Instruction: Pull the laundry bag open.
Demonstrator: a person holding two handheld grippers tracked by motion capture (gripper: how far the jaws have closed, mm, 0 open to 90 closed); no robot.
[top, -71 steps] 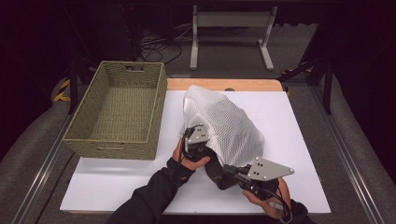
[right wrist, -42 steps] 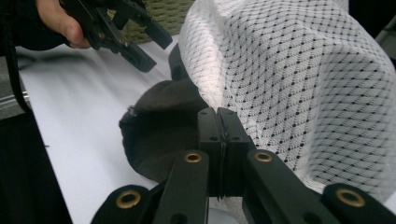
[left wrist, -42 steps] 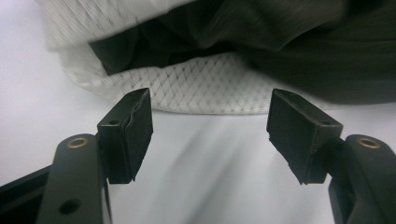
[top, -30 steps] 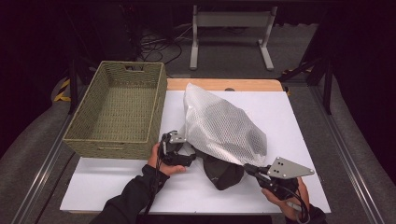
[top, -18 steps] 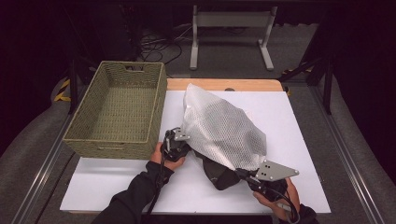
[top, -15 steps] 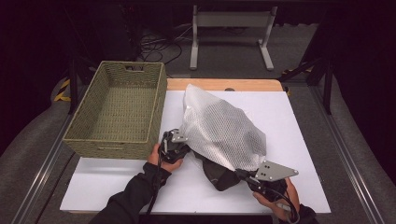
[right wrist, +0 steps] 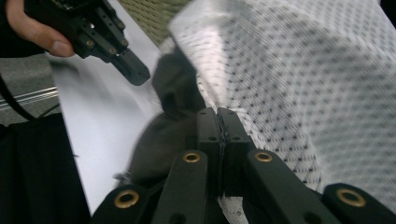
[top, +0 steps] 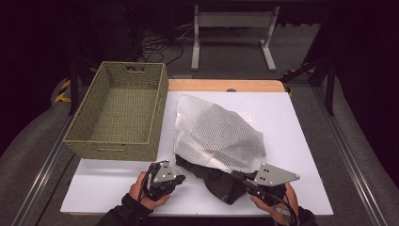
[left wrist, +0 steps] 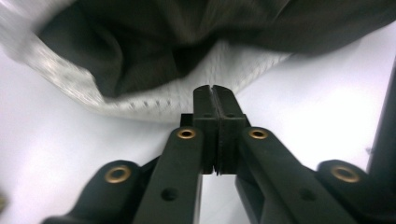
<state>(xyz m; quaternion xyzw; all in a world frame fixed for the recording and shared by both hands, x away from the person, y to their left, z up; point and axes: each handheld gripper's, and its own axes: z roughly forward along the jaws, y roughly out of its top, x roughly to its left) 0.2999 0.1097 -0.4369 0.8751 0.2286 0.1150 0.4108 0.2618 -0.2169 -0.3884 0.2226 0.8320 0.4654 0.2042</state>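
A white mesh bag [top: 216, 136] lies mid-table with a dark garment [top: 214, 181] spilling from its near opening. My left gripper [top: 182, 178] rests near the front edge, just left of the garment and apart from it. Its jaws closed a moment ago and have just eased a touch apart. In the left gripper view the left gripper [left wrist: 215, 91] looks shut, nothing between its pads, short of the bag's rim [left wrist: 154, 100]. My right gripper [top: 234, 175] is shut at the bag's near edge. In the right gripper view, the right gripper [right wrist: 218, 114] pinches mesh [right wrist: 299, 84] beside dark cloth [right wrist: 159, 135].
An empty woven basket [top: 159, 110] stands at the left on the white tabletop [top: 291, 122]. A wooden strip [top: 226, 85] runs along the far edge. A metal stand [top: 233, 21] sits on the floor beyond the table.
My left gripper shut its jaws and drew back from the bag toward the front edge. More dark garment lies outside the bag. The right gripper shifted slightly.
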